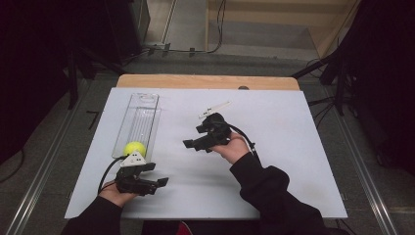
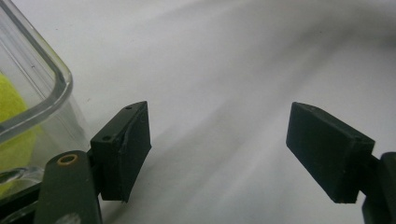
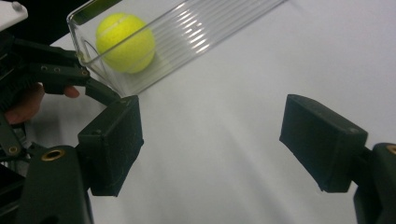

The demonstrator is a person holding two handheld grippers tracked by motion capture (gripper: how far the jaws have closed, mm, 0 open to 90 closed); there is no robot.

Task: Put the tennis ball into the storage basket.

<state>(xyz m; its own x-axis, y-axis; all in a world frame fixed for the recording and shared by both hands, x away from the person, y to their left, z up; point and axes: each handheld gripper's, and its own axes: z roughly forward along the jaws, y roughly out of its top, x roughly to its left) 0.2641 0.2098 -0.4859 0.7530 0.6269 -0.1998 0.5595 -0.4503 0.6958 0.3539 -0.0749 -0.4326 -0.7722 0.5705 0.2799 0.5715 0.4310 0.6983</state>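
The left gripper (image 1: 157,175) is lying nearest the camera, low on the near left part of the white tabletop (image 1: 293,147), with the person's left hand (image 1: 113,192) holding it from below. Its jaws are standing wide apart with nothing between them; in the left gripper view the pads (image 2: 135,144) are framing only bare white surface. A grey three-cornered plate is sitting on top of this gripper, and a black cable is trailing back from it toward the person's sleeve.

Just beside the left gripper, the rounded near corner of a clear plastic tray (image 2: 56,84) is showing at the left edge of the left gripper view. The long, narrow tray (image 1: 150,117) is running away from the person along the left side of the tabletop. A yellow-green tennis ball (image 1: 134,148) is resting inside it at the near end, against the end wall.

The right gripper (image 1: 192,144) is hovering near the middle of the tabletop, held in the right hand (image 1: 235,147) and pointing left toward the tray. Its jaws are also open with nothing between them, and the ball (image 3: 125,42) is sitting well beyond its fingertips (image 3: 112,140). The right gripper view is also catching the left gripper at its left edge, next to the tray's end.
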